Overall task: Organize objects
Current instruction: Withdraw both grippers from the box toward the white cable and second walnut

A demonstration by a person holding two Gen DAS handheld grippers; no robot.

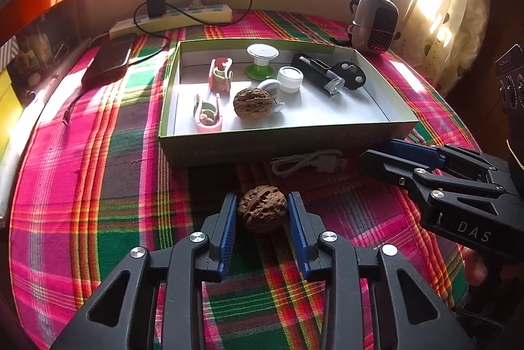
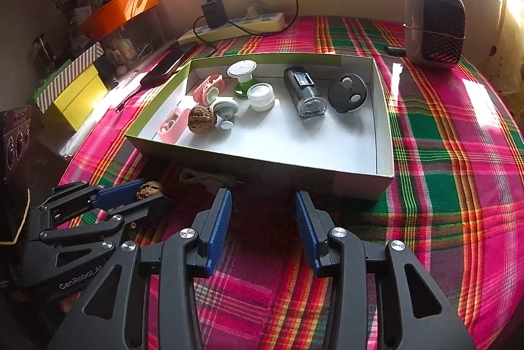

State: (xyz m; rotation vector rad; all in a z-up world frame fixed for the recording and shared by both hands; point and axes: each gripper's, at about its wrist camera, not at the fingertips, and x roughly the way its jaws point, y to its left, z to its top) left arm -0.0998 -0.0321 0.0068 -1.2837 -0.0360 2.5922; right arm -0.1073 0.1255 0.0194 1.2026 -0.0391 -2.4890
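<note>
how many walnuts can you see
2. One walnut in the box lies beside the pink clips. The other walnut on the cloth sits between the left gripper pads. None seem hidden.

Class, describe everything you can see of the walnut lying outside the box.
The walnut is brown, rounded, with a deeply wrinkled, pitted shell and a seam ridge. It looks whole and rests on the plaid cloth, in front of the box. It sits between the left gripper's blue pads, which touch or nearly touch its sides.
</note>
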